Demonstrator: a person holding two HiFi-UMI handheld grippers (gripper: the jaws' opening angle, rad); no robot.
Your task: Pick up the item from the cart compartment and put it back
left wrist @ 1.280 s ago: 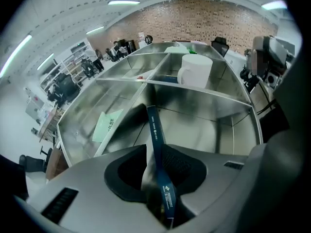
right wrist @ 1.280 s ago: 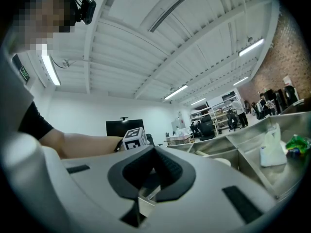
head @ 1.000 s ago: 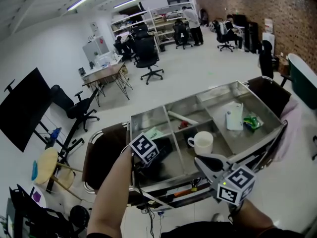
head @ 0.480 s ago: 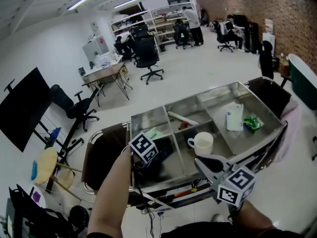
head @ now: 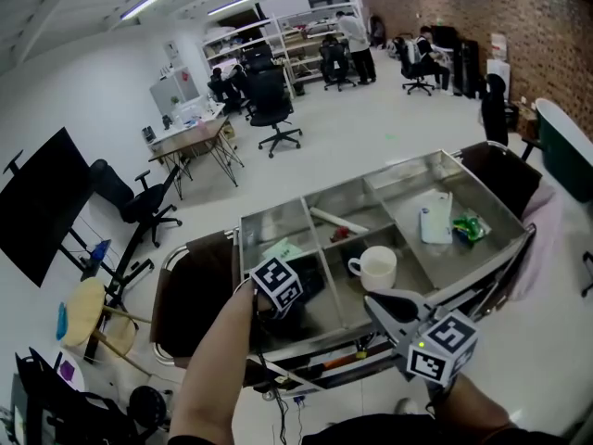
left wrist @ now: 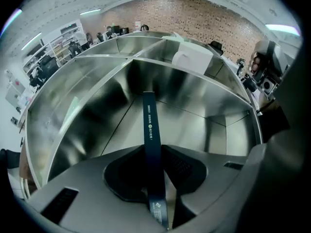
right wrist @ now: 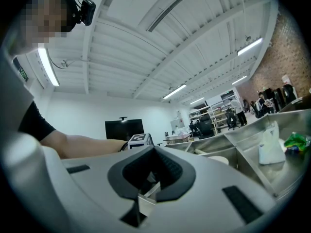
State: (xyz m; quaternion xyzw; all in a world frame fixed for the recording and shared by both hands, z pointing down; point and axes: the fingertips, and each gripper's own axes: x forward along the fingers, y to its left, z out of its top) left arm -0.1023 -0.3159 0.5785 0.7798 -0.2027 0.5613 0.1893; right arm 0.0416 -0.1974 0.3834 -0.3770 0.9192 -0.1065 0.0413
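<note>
The steel cart tray (head: 278, 213) is split into compartments. My left gripper (head: 283, 299) points steeply down into the front-left compartment (left wrist: 97, 96). In the left gripper view a thin dark blue strip with white print (left wrist: 150, 125) runs between the jaws of my left gripper (left wrist: 154, 147) and out toward the compartment floor. The jaws have just been closing and now pinch the strip. My right gripper (head: 371, 301) hangs level at the cart's front edge. In its own view the right gripper (right wrist: 154, 148) is shut, its tips meeting on nothing.
A white mug (head: 374, 267) stands in the middle front compartment. A white flat packet (head: 435, 218) and a green packet (head: 471, 227) lie in the right compartment. A white tube (head: 338, 221) lies in the back middle one. Office chairs, desks and people fill the room behind.
My left gripper has sunk a little deeper into the front-left compartment. The right gripper has stayed where it was.
</note>
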